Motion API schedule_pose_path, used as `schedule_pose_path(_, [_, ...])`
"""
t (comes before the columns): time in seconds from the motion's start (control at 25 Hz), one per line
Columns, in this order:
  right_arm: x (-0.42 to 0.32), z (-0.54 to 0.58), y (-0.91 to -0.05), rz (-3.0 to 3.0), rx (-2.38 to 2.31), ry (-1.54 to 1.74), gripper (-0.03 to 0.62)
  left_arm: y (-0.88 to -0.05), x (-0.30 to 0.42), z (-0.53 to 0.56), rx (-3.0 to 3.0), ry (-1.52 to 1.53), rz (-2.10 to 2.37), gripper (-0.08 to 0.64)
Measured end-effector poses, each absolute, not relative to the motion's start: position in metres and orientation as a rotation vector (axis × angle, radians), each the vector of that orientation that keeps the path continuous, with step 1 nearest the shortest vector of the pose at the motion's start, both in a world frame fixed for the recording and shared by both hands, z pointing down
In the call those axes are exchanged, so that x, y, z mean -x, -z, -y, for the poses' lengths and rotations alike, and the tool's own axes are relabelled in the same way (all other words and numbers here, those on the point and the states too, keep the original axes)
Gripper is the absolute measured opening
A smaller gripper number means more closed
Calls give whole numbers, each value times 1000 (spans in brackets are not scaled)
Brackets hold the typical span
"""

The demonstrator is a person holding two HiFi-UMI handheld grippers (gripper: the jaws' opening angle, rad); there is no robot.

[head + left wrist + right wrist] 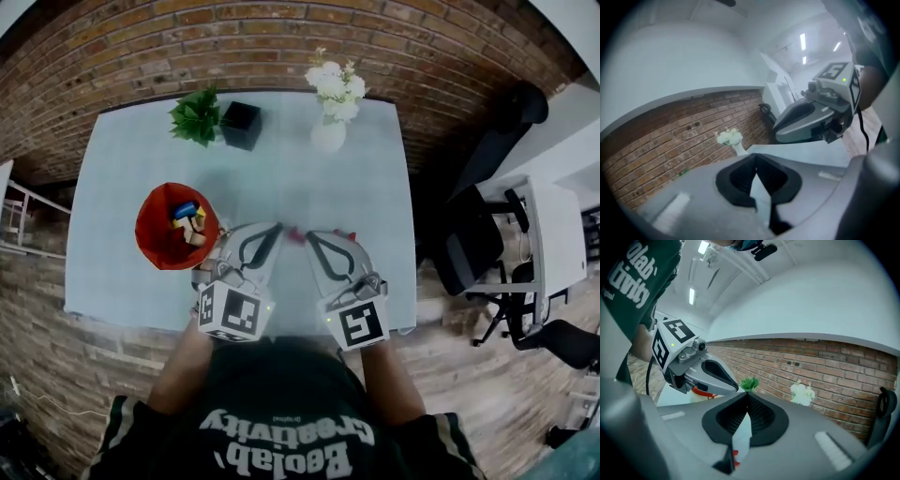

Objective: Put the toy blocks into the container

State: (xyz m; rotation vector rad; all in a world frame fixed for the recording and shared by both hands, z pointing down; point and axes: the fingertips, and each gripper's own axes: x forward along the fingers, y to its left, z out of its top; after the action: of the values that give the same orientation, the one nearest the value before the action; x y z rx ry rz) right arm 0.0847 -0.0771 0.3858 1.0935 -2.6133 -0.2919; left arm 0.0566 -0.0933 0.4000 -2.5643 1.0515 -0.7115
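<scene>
This looks like an office or studio workspace. Beyond the right hand-held gripper (309,237), a pale counter (309,178) runs to a brick wall (281,37) and carries a potted plant (197,117) and a vase of white flowers (330,103). To that gripper's right stand black office chairs (469,253) and a white desk (555,234). Strip lights (803,41) line the ceiling.

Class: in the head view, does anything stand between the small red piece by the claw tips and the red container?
Only the left claw itself: its body lies across the line from the small red piece to the red container. The plant and vase stand far back, out of the way.
</scene>
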Motion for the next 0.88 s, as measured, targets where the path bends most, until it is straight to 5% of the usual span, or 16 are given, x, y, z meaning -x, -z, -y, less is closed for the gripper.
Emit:
schedule_pose_path(0.32, [-102, 82, -407, 2612, -1114, 208, 9, -405, -77, 90, 2575, 723, -1015, 3])
schedule_pose_path(0.64, [-96, 101, -515, 2491, -999, -79, 199, -418, -69, 96, 2580, 773, -1015, 3])
schedule_pose_path(0.88, [-105, 116, -601, 2348, -968, -251, 216, -426, -56, 107, 2604, 792, -1063, 3])
